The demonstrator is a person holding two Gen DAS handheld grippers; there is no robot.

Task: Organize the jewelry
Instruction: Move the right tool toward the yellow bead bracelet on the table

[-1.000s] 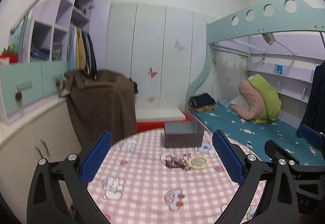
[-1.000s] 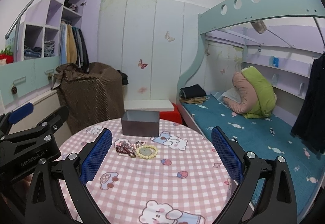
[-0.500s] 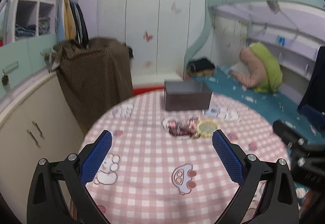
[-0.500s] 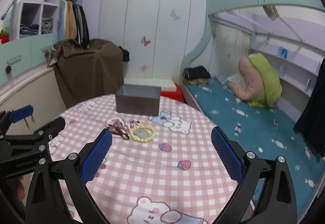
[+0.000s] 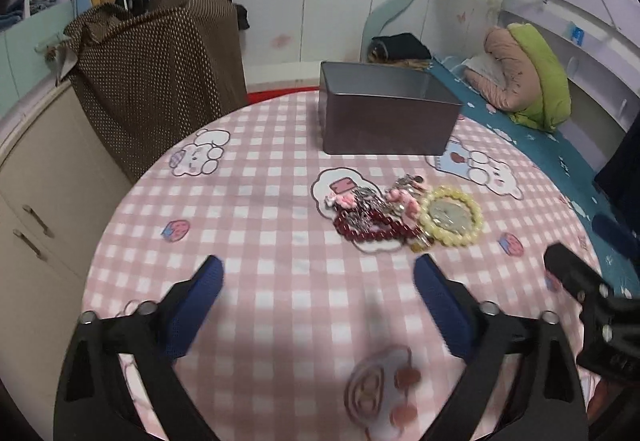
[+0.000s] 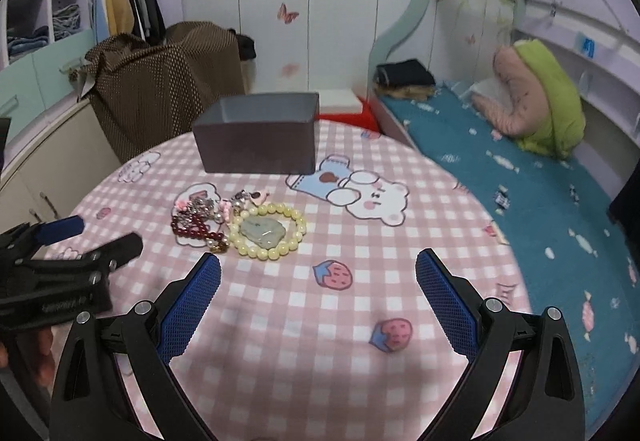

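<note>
A pile of jewelry lies mid-table: a pale yellow bead bracelet (image 5: 451, 220) (image 6: 267, 230) around a green stone, a dark red bead string (image 5: 374, 227) (image 6: 196, 233), and pink and silver pieces (image 5: 360, 197) (image 6: 204, 206). An open grey box (image 5: 384, 109) (image 6: 258, 131) stands behind it. My left gripper (image 5: 318, 281) is open and empty, just short of the pile. My right gripper (image 6: 318, 279) is open and empty, to the right of and nearer than the pile.
The round table has a pink checked cloth (image 5: 260, 201) (image 6: 400, 241). A brown dotted cover (image 5: 160, 61) drapes furniture at the back left. A bed with blue sheet (image 6: 520, 169) lies to the right. Cabinets (image 5: 32, 201) stand left.
Both grippers have tilted down and moved forward toward the table. The jewelry pile and box now appear larger and closer. Both stay open.
</note>
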